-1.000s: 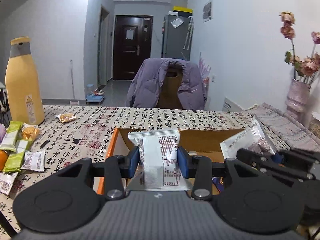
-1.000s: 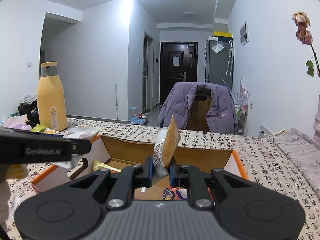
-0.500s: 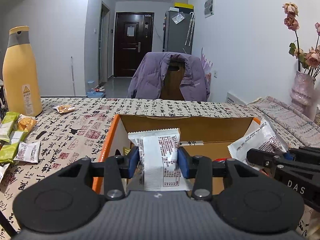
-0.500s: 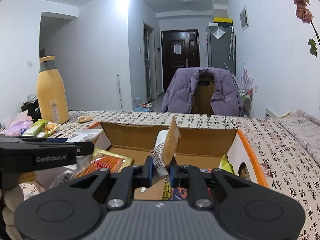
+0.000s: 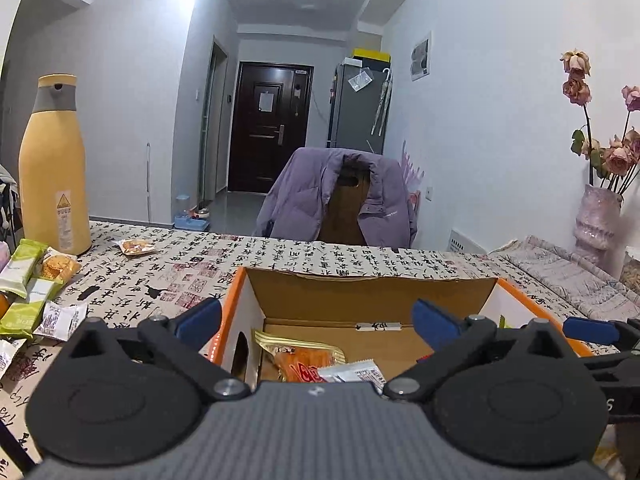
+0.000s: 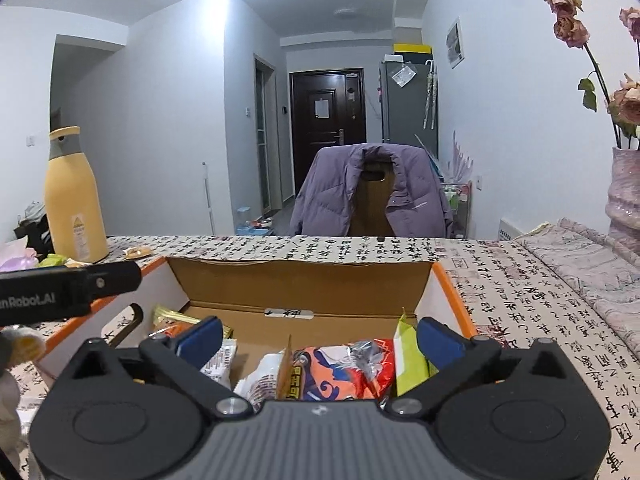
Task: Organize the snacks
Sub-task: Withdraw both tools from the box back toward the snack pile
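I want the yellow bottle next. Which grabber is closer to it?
Left. The left gripper sits over the box's bottle-side end; the right gripper is farther from the yellow bottle.

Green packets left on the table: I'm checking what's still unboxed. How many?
2: a green packet near the yellow bottle, and a second green packet nearer the camera. Others may be cut off.

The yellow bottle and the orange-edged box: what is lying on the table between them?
In the left wrist view, one small snack packet lies on the tablecloth between the yellow bottle and the box, close to the bottle.
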### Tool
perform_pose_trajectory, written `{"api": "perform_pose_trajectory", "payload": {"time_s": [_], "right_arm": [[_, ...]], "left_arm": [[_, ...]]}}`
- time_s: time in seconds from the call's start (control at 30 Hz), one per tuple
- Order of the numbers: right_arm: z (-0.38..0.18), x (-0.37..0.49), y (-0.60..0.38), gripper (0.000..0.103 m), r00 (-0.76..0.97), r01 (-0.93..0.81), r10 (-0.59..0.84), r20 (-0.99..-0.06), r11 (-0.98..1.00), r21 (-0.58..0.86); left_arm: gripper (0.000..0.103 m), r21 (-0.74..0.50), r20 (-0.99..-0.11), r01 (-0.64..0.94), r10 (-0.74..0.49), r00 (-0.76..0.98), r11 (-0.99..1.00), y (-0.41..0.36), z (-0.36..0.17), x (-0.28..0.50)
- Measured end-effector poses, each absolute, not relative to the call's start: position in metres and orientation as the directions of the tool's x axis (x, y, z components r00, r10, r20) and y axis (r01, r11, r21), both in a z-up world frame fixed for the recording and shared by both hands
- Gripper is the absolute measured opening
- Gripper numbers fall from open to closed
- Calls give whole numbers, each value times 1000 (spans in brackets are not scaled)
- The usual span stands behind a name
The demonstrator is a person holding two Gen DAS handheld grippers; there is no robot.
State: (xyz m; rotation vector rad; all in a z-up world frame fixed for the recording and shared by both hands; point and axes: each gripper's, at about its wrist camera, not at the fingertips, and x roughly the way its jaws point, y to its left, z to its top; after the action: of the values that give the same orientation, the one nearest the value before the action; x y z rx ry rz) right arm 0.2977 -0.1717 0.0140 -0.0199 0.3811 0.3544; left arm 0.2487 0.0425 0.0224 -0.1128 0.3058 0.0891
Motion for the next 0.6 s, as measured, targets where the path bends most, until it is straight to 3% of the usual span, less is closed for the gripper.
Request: {"api": "perform_pose_trajectory", "payload": {"time_s": [0.6], "right_arm": [[31,287,-173,103,889,-323,311,-336,946,20]], "left_arm": [[103,-108,-262,-64,34,964,992,37,37,238]]}}
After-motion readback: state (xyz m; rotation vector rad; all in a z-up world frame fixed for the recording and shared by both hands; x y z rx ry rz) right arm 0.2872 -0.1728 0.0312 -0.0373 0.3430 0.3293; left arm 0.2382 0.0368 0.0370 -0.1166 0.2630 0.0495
